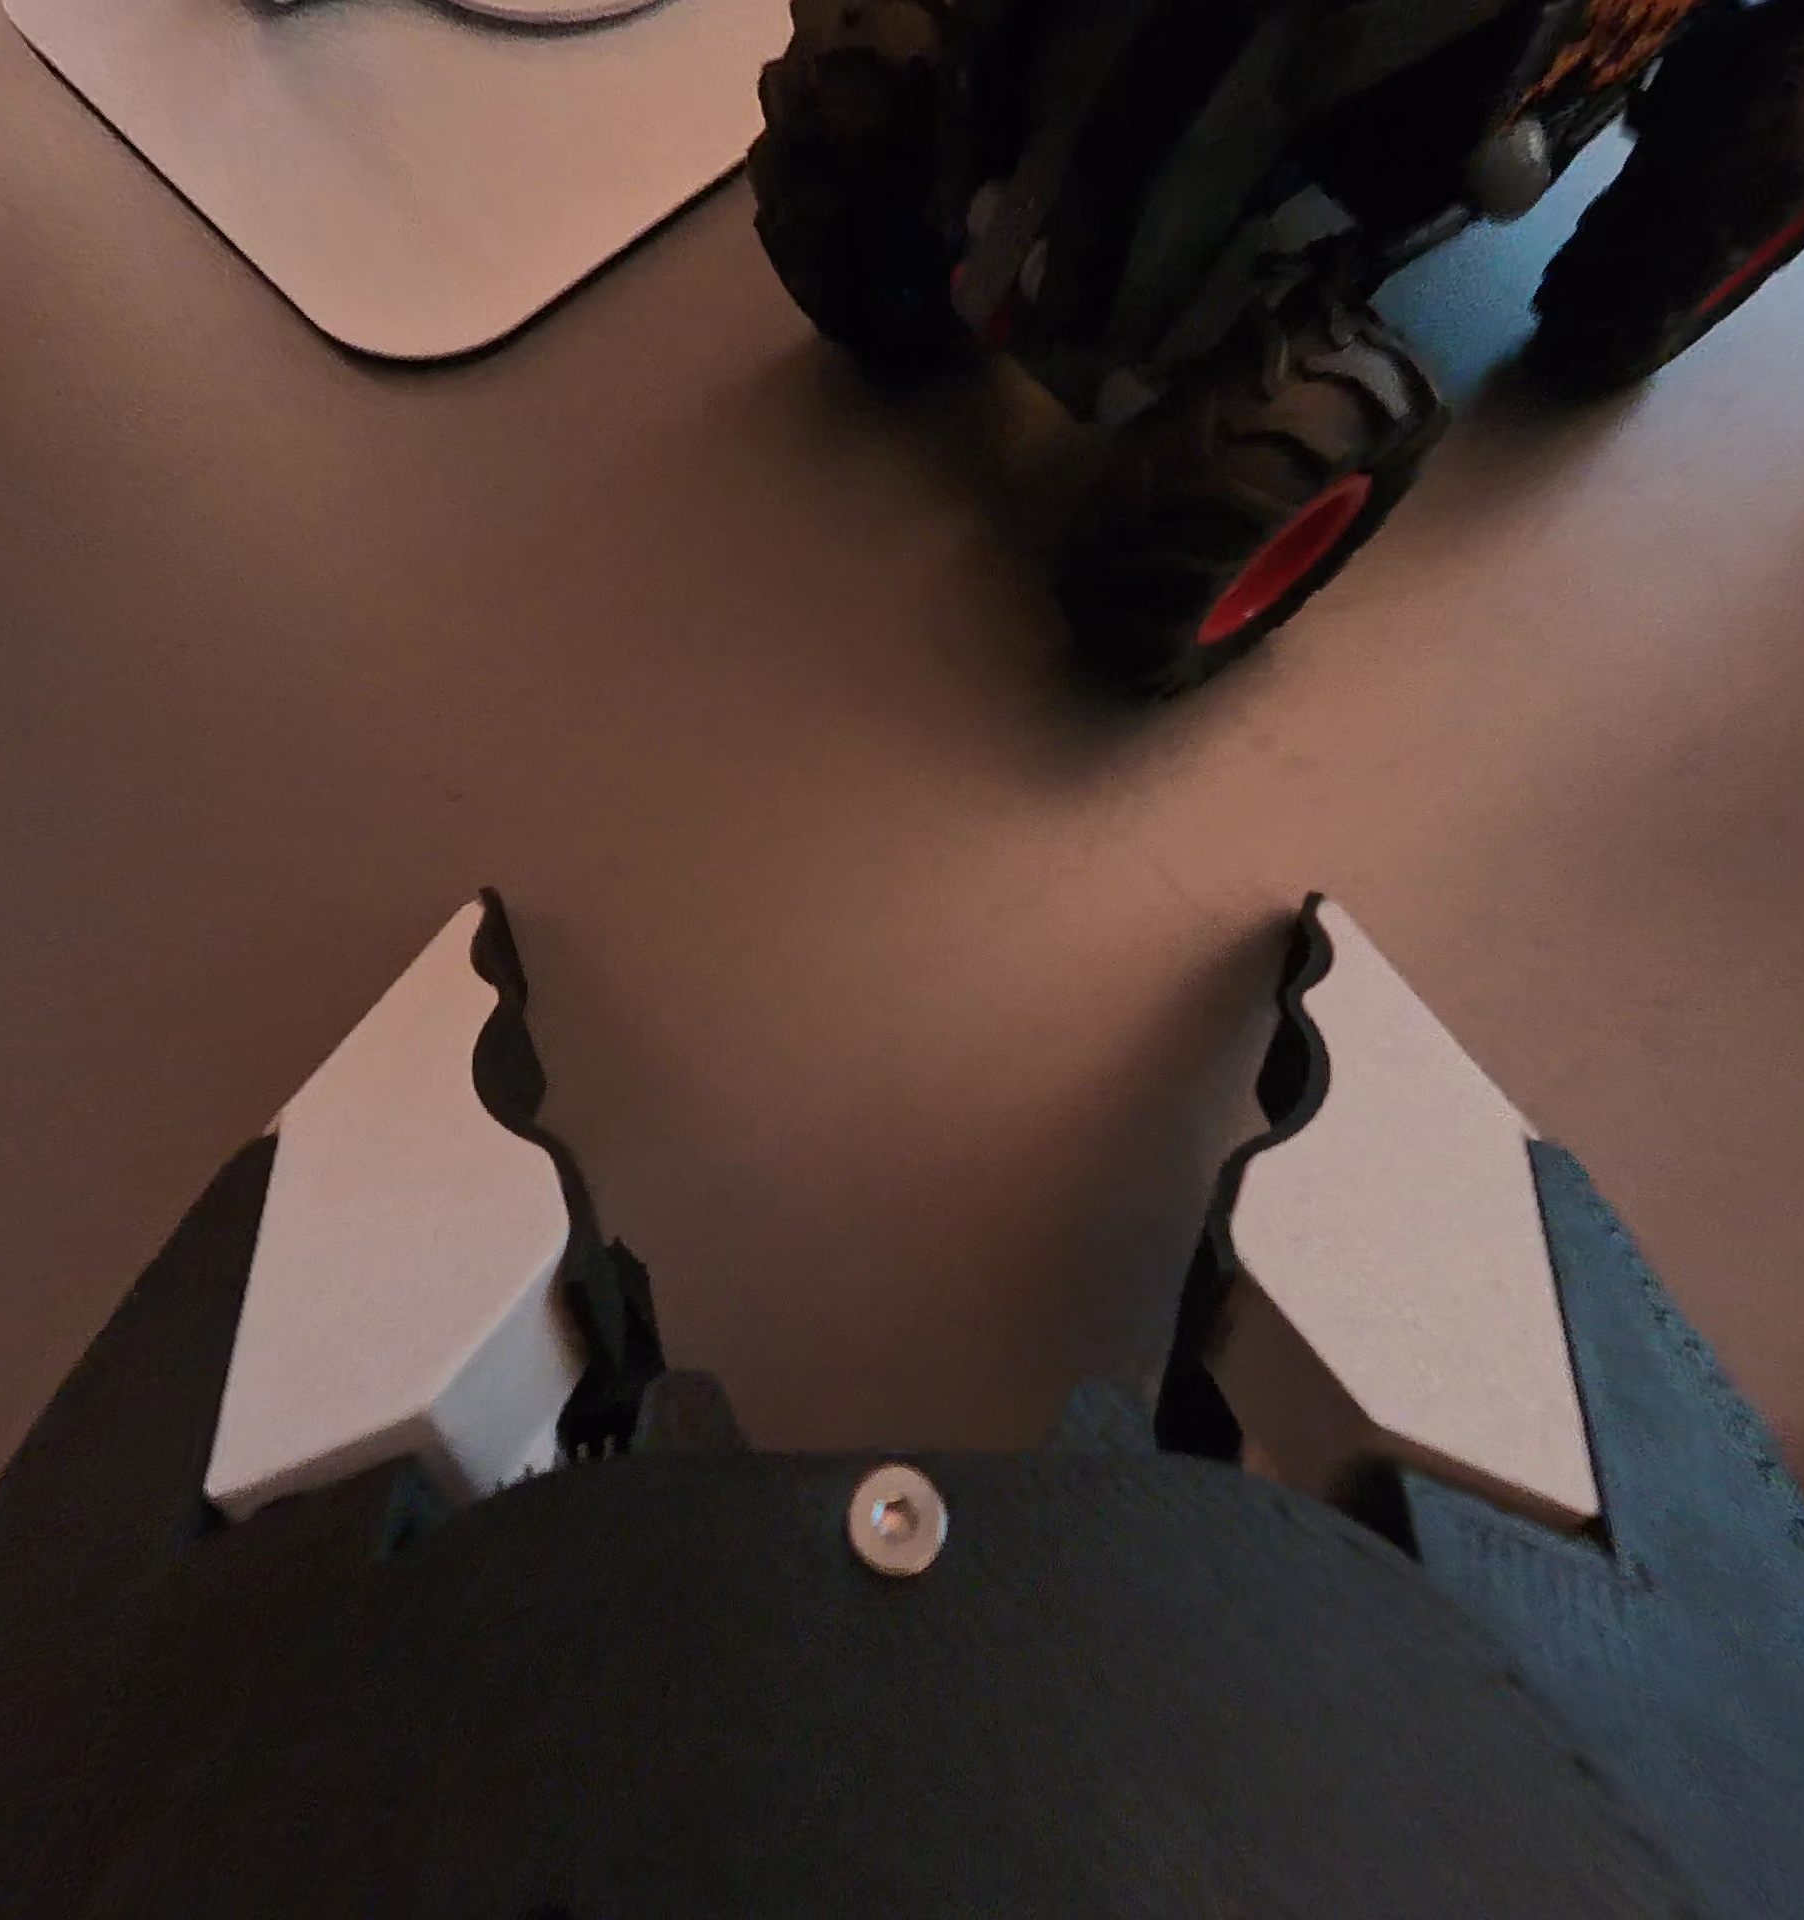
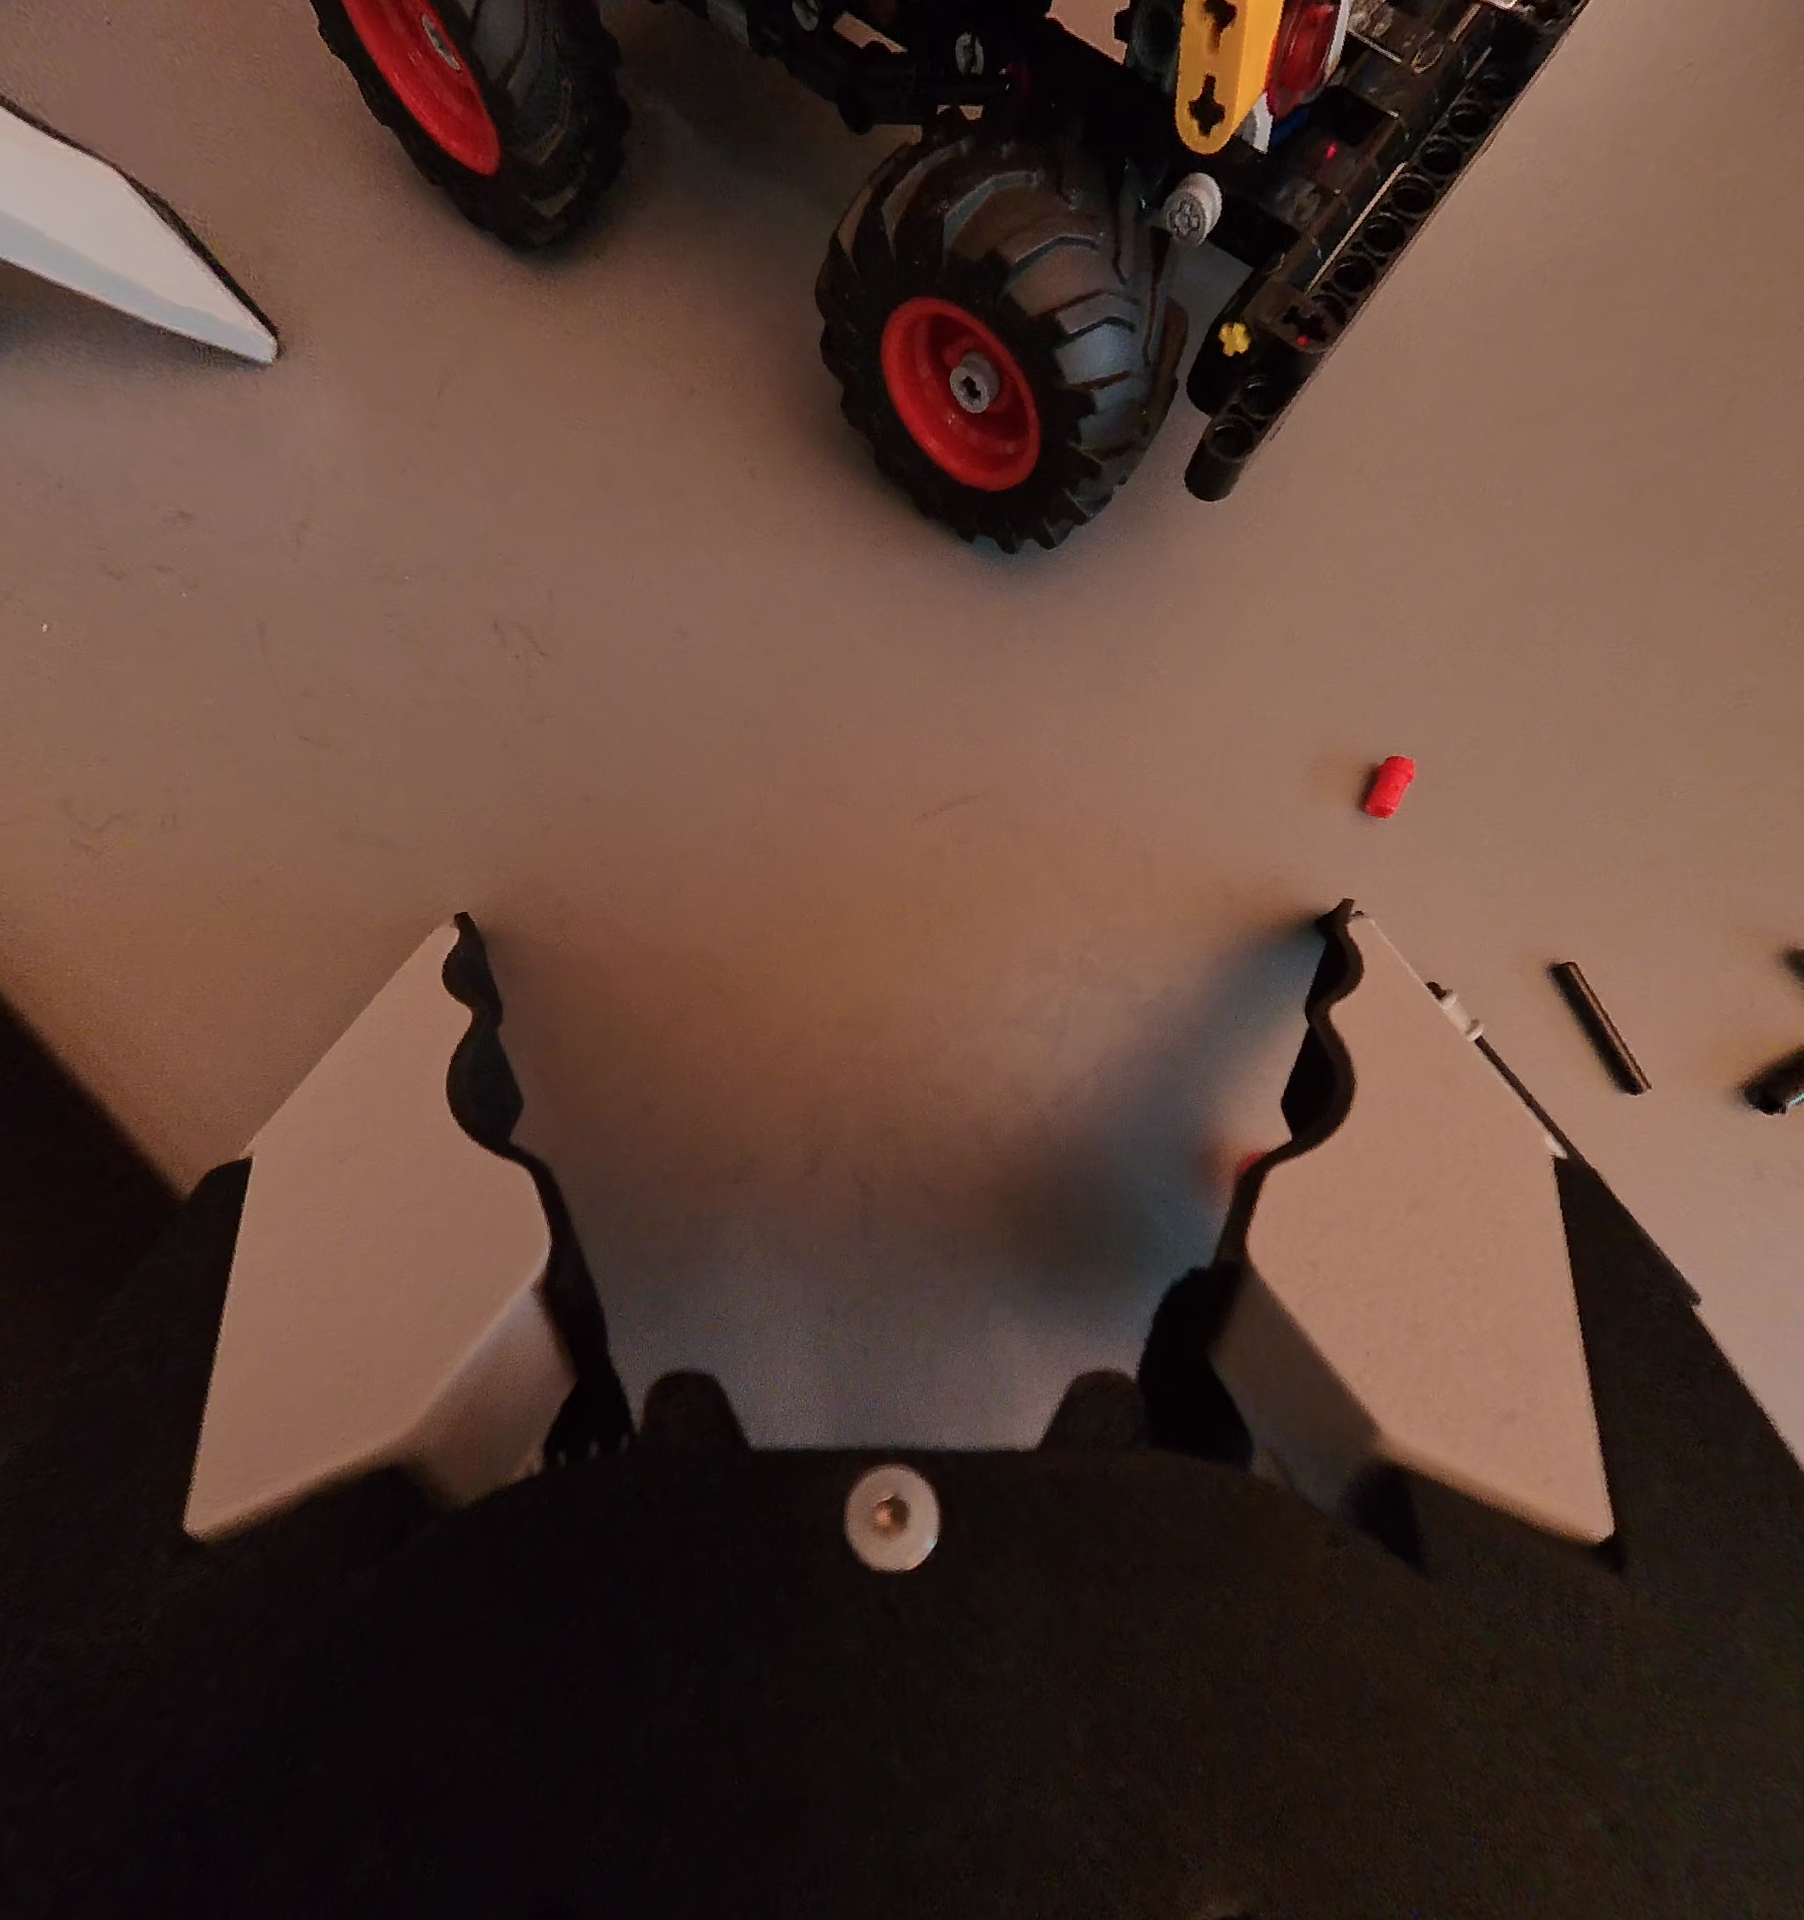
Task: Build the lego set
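Observation:
A partly built lego vehicle with black tyres and red hubs stands on the table. In the right wrist view its near wheel (image 2: 997, 353) and a second wheel (image 2: 462, 104) show, with a black holed beam (image 2: 1365, 249) and a yellow piece (image 2: 1220, 73). In the left wrist view the vehicle (image 1: 1189, 260) is blurred at the top right, one red hub (image 1: 1282, 561) facing me. My left gripper (image 1: 898, 914) is open and empty above bare table. My right gripper (image 2: 903, 925) is open and empty. A small red pin (image 2: 1388, 784) lies just beyond its right finger.
A white board with a dark edge lies at the top left of the left wrist view (image 1: 389, 156). The other gripper's white finger (image 2: 98, 239) shows at the upper left of the right wrist view. A black axle (image 2: 1599, 1029) and dark small parts (image 2: 1802, 1075) lie at the right. The yellow piece (image 2: 1220, 73) sits 10 cm or so from the ends of my right fingers.

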### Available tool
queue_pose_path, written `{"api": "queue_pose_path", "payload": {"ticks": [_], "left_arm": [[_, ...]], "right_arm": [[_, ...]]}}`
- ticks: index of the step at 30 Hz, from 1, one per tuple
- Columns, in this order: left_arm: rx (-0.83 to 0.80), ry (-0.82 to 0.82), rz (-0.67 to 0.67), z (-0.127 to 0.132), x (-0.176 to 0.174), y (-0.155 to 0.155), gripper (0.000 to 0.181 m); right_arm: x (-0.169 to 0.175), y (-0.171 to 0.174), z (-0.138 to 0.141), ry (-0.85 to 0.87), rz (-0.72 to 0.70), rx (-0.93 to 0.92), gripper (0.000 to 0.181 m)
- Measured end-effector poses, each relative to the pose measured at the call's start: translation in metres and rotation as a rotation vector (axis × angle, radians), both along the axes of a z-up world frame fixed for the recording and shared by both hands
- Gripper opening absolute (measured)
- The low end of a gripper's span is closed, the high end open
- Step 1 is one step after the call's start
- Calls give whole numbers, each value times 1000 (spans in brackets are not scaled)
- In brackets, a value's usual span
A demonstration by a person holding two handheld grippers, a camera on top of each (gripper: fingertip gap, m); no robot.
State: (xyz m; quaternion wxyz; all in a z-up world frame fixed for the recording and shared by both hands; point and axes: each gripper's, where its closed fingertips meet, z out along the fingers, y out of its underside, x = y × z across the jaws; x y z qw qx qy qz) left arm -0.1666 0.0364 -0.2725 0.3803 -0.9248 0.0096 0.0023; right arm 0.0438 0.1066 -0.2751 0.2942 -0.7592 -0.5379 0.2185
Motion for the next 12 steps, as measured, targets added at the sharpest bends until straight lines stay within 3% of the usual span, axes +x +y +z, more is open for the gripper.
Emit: {"api": "queue_pose_path", "payload": {"ticks": [5,12], "left_arm": [[-25,1,58,-4,-8,-3,159],[-25,1,61,-4,-8,-3,159]], "right_arm": [[0,0,0,0,0,0,149],[0,0,0,0,-1,1,150]]}}
